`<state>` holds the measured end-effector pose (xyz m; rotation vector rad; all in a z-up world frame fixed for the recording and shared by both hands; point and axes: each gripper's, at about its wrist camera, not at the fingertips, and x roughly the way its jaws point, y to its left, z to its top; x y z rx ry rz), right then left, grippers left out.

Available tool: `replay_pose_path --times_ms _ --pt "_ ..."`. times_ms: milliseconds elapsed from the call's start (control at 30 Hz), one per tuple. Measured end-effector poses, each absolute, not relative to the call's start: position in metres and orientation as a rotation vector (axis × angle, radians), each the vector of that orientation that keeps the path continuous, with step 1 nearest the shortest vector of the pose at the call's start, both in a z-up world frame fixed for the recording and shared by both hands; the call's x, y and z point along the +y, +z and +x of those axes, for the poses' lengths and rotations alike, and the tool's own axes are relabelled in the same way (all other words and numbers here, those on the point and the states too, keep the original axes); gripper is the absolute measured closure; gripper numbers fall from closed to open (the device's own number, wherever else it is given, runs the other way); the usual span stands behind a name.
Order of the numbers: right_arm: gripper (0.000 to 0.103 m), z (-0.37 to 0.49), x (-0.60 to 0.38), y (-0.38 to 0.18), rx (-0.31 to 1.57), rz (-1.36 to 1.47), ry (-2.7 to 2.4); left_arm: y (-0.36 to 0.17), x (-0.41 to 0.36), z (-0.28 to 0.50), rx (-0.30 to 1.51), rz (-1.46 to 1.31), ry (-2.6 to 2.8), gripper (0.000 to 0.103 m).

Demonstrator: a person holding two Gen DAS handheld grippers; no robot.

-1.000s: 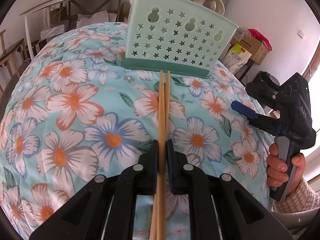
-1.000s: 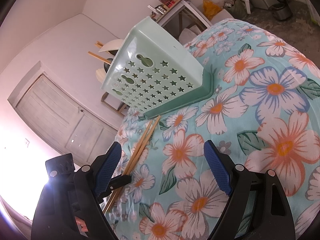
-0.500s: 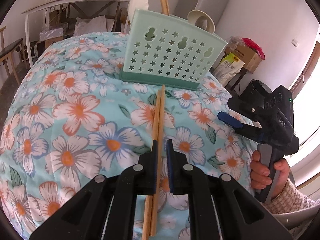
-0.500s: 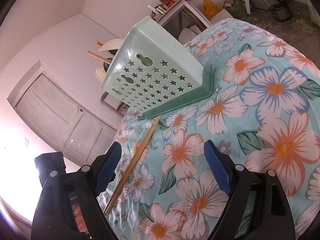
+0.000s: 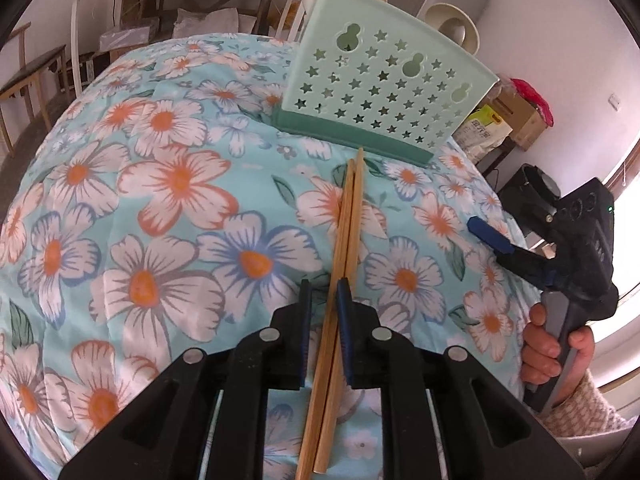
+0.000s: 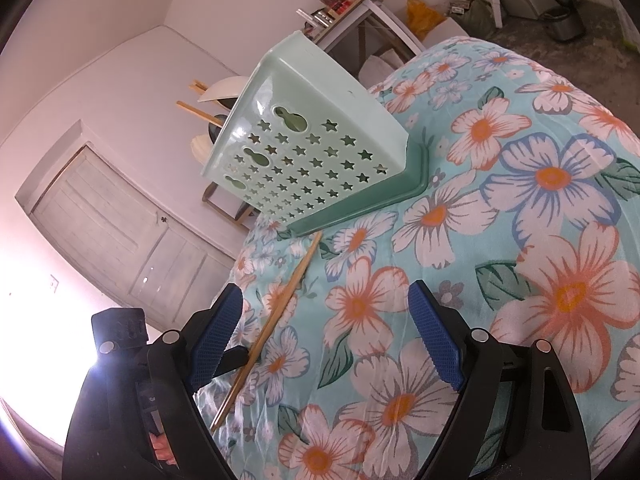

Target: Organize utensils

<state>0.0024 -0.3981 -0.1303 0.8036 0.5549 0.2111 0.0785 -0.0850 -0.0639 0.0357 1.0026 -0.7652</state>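
Note:
Two wooden chopsticks lie together on the flowered cloth, tips close to the base of the mint-green star-holed basket. My left gripper straddles their near half. Its jaws are opening: the right pad sits against the sticks and a strip of cloth shows beside the left pad. In the right wrist view the chopsticks run from the basket down to a dark left finger. My right gripper stands wide open over the cloth with nothing between its pads.
More chopsticks and white spoons stick out of the basket's top. A hand holds the right gripper at the table's right edge. Shelves, boxes and a stool stand beyond the table. Flowered cloth spreads left of the chopsticks.
The left jaws have spread a little around the chopsticks. The two sticks, splayed at the tips a second ago, now lie close together. The right gripper has not moved.

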Motion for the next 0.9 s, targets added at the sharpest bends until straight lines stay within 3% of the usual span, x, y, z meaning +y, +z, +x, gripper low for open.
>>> replay_pose_path --times_ms 500,600,900 --pt "0.021 0.012 -0.384 -0.128 0.657 0.717 0.143 -0.069 -0.126 0.083 0.932 0.261 -0.71 0.091" --pt "0.021 0.017 -0.377 -0.123 0.714 0.703 0.103 -0.066 -0.111 0.088 0.943 0.199 -0.698 0.097" --pt "0.021 0.044 -0.338 -0.095 0.762 0.749 0.204 -0.08 -0.036 0.117 1.036 -0.2 -0.667 0.097"
